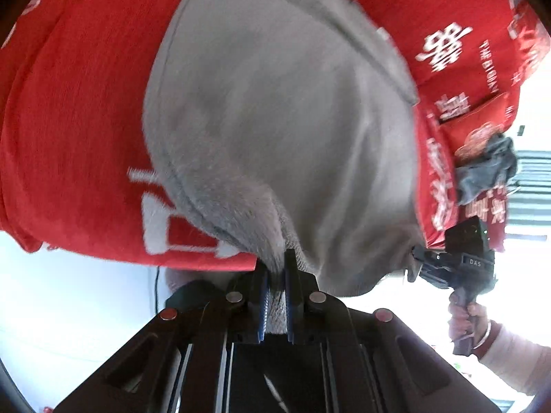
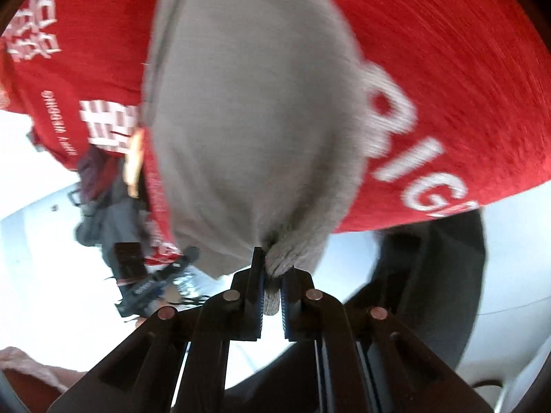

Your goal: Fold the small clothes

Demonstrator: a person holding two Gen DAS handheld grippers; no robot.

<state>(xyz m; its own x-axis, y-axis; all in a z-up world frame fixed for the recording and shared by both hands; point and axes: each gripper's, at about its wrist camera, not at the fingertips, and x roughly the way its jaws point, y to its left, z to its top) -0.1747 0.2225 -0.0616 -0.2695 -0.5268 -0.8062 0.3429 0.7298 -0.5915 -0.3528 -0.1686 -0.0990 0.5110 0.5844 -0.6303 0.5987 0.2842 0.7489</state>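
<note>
Left gripper (image 1: 275,275) is clamped tight on a bunched corner of the grey garment (image 1: 275,120), and the right gripper (image 2: 272,282) is pinched on another corner. The garment drapes over the red printed cloth (image 1: 75,120); the blur hides its far edge.

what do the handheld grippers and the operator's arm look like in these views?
Left gripper and right gripper: black angular linkage arms, round silver and copper-coloured pivot pins, blue ribbed pads on the fingers. From the left wrist view the right unit shows white "DAS" lettering. The hand wears a thin bracelet and a light sleeve.
</note>
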